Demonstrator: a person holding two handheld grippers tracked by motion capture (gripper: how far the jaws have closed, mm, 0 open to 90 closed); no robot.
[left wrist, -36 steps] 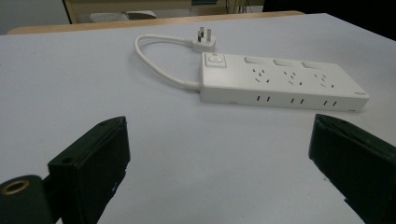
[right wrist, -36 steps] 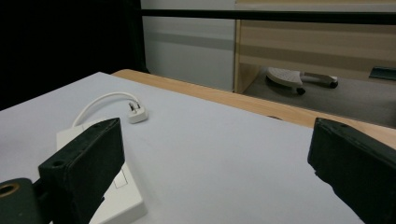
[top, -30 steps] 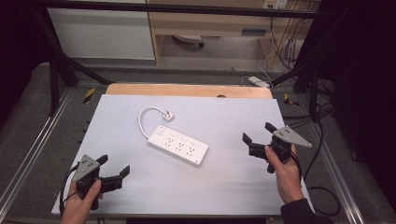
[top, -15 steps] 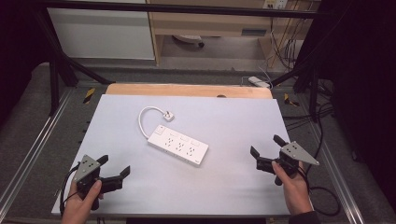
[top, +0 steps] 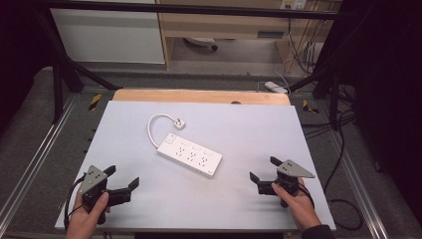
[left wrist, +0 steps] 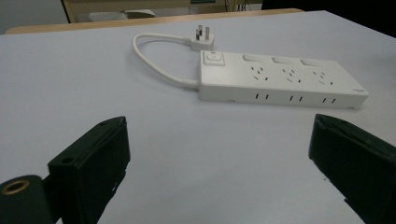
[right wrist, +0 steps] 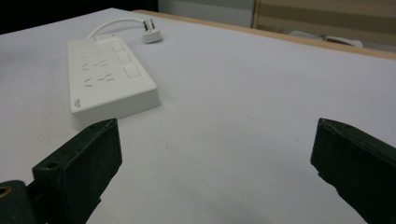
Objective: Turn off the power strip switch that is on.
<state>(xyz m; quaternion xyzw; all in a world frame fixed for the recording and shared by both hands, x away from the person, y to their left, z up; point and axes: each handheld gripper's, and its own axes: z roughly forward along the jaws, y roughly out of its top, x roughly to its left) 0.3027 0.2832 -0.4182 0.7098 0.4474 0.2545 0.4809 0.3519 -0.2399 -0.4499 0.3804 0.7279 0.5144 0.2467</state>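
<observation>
High view is showing the white power strip (top: 190, 156) lying untouched at frame centre, its plug (top: 178, 123) loose, while the left gripper (top: 122, 180) and right gripper (top: 263, 169) are waiting low, jaws spread wide, so everything seems left to do.

Power strip (top: 190, 155) lying near middle of table (top: 249, 124), running diagonally from far-left to near-right. Cord (top: 152, 128) looping out behind strip's far-left end, plug (top: 178, 123) resting on table just behind that end. Left gripper (top: 121, 180) sitting at near-left corner, well apart from strip. Right gripper (top: 263, 171) sitting near-right of strip, nearer to it, not touching.
</observation>
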